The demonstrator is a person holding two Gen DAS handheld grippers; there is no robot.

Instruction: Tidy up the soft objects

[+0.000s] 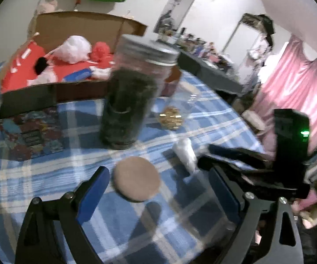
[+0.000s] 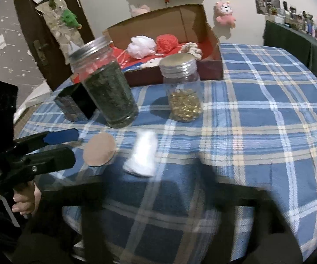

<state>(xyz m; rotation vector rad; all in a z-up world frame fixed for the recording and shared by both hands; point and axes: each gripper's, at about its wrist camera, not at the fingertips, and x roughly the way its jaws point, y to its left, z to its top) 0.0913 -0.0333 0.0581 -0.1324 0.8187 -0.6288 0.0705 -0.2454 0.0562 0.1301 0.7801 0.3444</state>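
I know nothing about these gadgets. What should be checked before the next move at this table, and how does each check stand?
1. Left tool open: ok.
2. Tan round pad lies between its fingers: ok.
3. White soft wad lies free on the tablecloth: ok.
4. Cardboard box open, with room: ok.
5. Dark jar stands close behind the pad: not ok, could get bumped.
6. Right tool open or shut: cannot tell, blurred.

Two jars (image 2: 107,83) block the box (image 2: 211,44); right cloth (image 2: 268,114) bare.
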